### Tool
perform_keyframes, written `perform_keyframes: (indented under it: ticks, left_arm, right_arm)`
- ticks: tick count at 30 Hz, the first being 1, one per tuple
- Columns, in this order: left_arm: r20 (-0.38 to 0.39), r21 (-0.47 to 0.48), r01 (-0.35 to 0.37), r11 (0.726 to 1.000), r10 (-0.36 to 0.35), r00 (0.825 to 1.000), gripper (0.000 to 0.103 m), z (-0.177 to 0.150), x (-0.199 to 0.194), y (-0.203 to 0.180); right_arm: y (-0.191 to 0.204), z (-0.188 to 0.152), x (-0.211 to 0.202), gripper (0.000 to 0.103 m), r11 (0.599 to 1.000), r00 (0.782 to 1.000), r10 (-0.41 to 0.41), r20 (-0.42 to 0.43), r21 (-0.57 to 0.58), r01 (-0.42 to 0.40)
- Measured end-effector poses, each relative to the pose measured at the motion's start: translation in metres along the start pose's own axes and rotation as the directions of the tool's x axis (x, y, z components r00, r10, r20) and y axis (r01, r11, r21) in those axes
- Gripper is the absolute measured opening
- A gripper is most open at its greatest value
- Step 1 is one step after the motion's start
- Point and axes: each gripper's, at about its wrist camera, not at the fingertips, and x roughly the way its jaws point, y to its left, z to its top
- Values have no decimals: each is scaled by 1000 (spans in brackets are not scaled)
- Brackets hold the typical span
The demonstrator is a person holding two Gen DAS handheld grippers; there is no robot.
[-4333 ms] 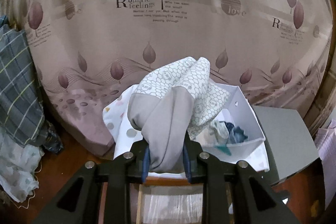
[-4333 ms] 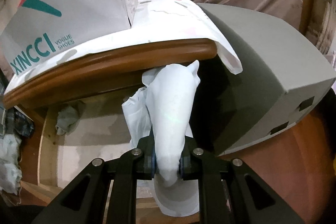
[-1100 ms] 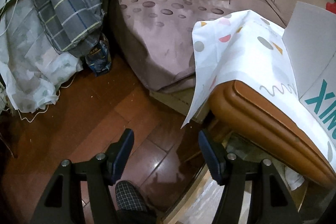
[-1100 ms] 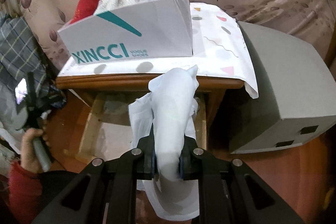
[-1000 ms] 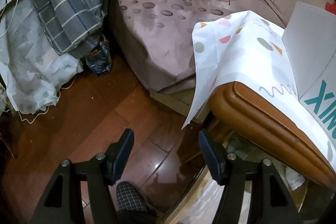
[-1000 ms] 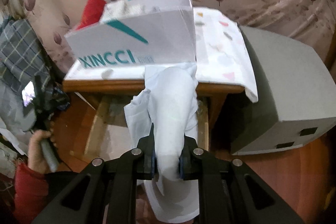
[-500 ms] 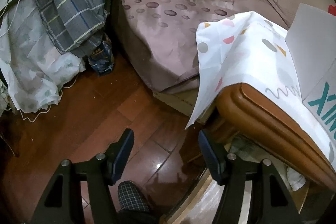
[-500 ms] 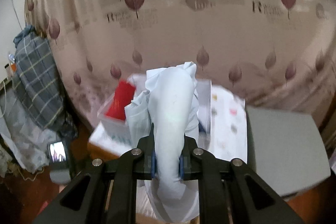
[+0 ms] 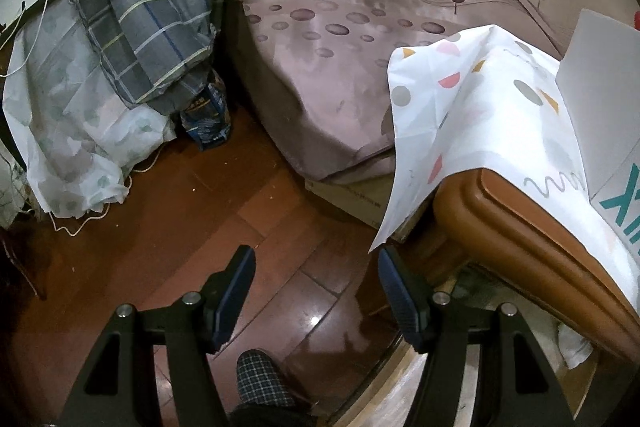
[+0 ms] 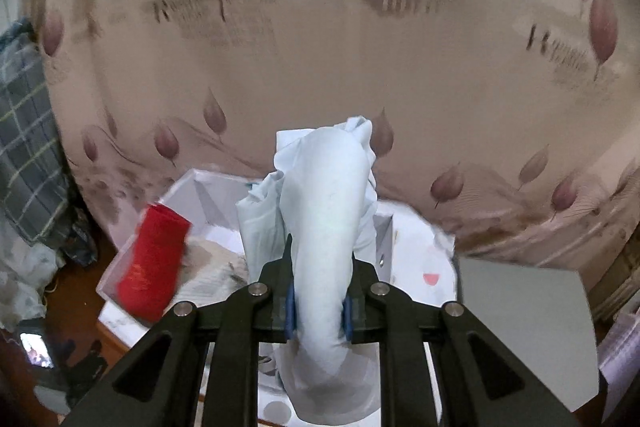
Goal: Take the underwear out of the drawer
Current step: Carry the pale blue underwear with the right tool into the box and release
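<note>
The right gripper point(image 10: 318, 301) was clamped on a pale blue piece of underwear point(image 10: 326, 223), whose bunched fabric stood up past the fingertips and hung below them. Beyond it lay a white shoebox point(image 10: 208, 195) with a red garment point(image 10: 154, 267) draped over its left wall, on a spotted cloth point(image 10: 424, 267); a grey box point(image 10: 520, 315) stood to the right, and the leaf-patterned bedspread point(image 10: 320, 47) filled the far side.

The left gripper point(image 9: 316, 283) hung with its jaws apart and nothing between them, over the wooden floor point(image 9: 180, 227), left of the wooden nightstand point(image 9: 520, 239). A checked slipper point(image 9: 260, 379) showed at the near edge.
</note>
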Motion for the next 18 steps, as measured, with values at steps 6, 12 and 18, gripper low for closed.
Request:
perform_keyframes:
  ticks: [6,12,18]
  left_arm:
    - [-5,5,5,1000,-5,1000,65,0,0,1]
    - [-12,4,11,1000,-10,1000,65,0,2,2]
    - [-21,-5,22,1000,-22,1000,65,0,3,3]
  right_arm:
    - [-2,-13,61,23,1000,989,1,-149,18,2]
    - [-3,-22,80,49,999,984,-49,-170,12,52]
    - [1,-18,57,65,995,991,-95,-96,-31,92]
